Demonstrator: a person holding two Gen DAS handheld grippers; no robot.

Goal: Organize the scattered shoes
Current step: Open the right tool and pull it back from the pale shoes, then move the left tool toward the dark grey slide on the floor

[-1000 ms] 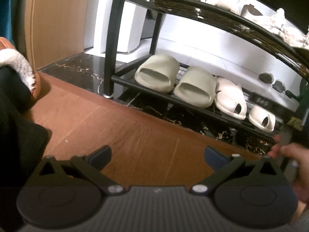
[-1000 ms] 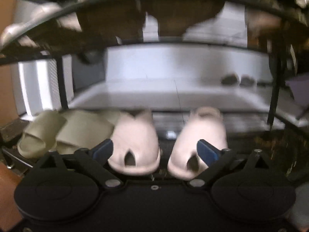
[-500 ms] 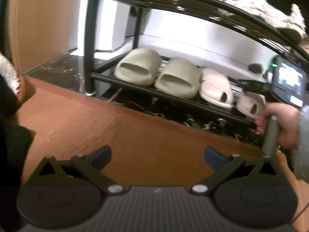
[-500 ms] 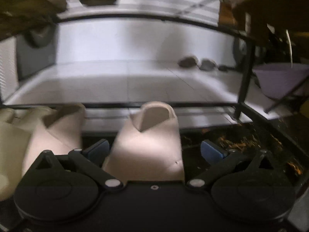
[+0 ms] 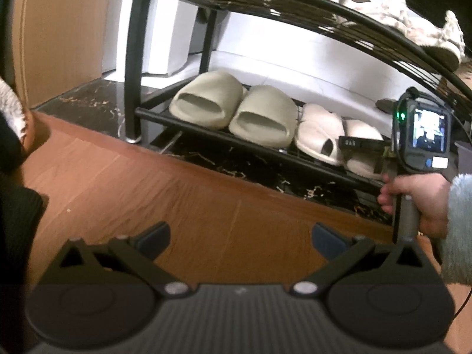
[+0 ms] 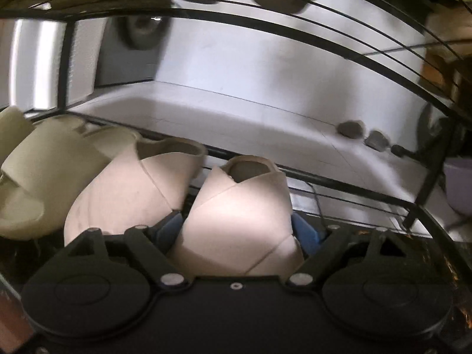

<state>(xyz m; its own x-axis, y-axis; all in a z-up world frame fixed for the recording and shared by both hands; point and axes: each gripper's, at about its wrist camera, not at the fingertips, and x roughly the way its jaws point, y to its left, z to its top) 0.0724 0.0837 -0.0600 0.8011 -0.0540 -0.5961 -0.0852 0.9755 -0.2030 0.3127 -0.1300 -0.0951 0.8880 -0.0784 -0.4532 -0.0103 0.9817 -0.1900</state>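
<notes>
A black shoe rack (image 5: 206,131) carries an olive pair of slides (image 5: 206,100) and a cream pair on its bottom shelf. My right gripper (image 6: 239,228) reaches onto that shelf. Its jaws are closing around the right cream slipper (image 6: 242,215), with the blue pads (image 6: 305,230) against both sides near the toe. The left cream slipper (image 6: 129,194) lies close beside it. In the left wrist view the right gripper (image 5: 365,150) sits over that slipper (image 5: 362,134), held by a hand (image 5: 419,194). My left gripper (image 5: 240,236) hangs open over the wooden floor, holding nothing.
The upper shelf (image 5: 295,6) carries several pale shoes (image 5: 413,26) and hangs low over the bottom shelf. A fur-lined brown slipper (image 5: 11,109) shows at the left edge. Dark marble flooring (image 5: 236,162) runs under the rack. A purple bowl (image 6: 460,185) stands at the right.
The right gripper moved in and lower over the right cream slipper, and its jaws narrowed onto it. In the left wrist view the hand and right gripper came further into sight.
</notes>
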